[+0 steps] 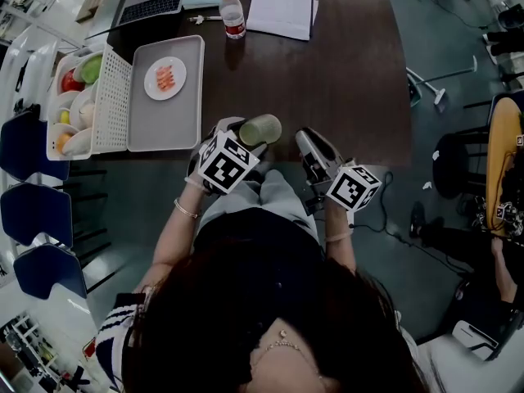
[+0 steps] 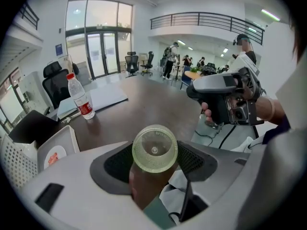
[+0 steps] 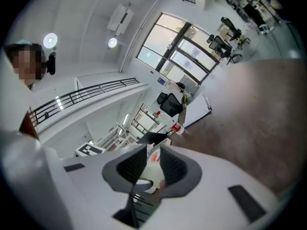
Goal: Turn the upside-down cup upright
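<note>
A translucent green cup [image 1: 260, 129] lies on its side between the jaws of my left gripper [image 1: 250, 137], which is shut on it just over the near edge of the dark table [image 1: 336, 80]. In the left gripper view one round end of the cup [image 2: 154, 150] faces the camera, with a black pad pressing on each side. My right gripper [image 1: 304, 140] hovers to the cup's right, apart from it. Its jaws [image 3: 152, 164] stand almost together with a narrow gap and nothing between them. From the left gripper view, the right gripper [image 2: 194, 91] points left.
A grey tray [image 1: 155, 117] with a small plate of food [image 1: 165, 78] lies at the table's left, beside a white basket of fruit [image 1: 82, 97]. A water bottle [image 1: 233, 13], papers [image 1: 281, 5] and a laptop [image 1: 151, 5] sit at the far edge. Blue chairs [image 1: 33, 211] stand left.
</note>
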{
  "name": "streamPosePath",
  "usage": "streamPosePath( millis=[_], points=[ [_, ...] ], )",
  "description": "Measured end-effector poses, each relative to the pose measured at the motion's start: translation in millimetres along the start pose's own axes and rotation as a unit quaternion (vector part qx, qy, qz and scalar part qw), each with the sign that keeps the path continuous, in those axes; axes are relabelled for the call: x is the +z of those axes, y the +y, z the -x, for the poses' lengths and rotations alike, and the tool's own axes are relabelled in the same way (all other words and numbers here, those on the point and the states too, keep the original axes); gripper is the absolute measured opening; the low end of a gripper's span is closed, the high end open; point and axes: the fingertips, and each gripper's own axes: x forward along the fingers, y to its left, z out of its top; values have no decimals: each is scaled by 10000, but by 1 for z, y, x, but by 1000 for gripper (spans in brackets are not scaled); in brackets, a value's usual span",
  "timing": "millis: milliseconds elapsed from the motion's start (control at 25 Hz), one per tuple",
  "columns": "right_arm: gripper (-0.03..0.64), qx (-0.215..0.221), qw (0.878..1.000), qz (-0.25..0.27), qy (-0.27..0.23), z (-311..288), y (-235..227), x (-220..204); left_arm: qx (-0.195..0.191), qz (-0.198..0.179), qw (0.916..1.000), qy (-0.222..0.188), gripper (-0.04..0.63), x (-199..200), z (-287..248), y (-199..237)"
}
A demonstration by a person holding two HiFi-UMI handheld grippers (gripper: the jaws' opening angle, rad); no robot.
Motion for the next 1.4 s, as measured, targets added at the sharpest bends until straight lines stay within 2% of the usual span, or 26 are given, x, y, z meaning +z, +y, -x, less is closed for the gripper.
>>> streamPosePath(
  millis=[240,480,760,1120,1400],
  points=[
    [77,-344,9972,658,128,2,-1,-1,77,-17,9996,266,291,-13,-9,1],
    [56,-571,9935,966,209,4,-3,-7,147,-54,9988,468,291,-22,-19,2],
    [44,-681,9926,953,316,6,-6,-12,192,-558,9939,927,291,-33,-33,2],
    [37,-799,9928,824,337,11,-12,-15,30,-1004,9869,1266,291,-31,-50,-4],
    [36,-835,9934,727,293,14,-14,-14,-142,-1182,9824,1441,291,-32,-60,-8]
  ],
)
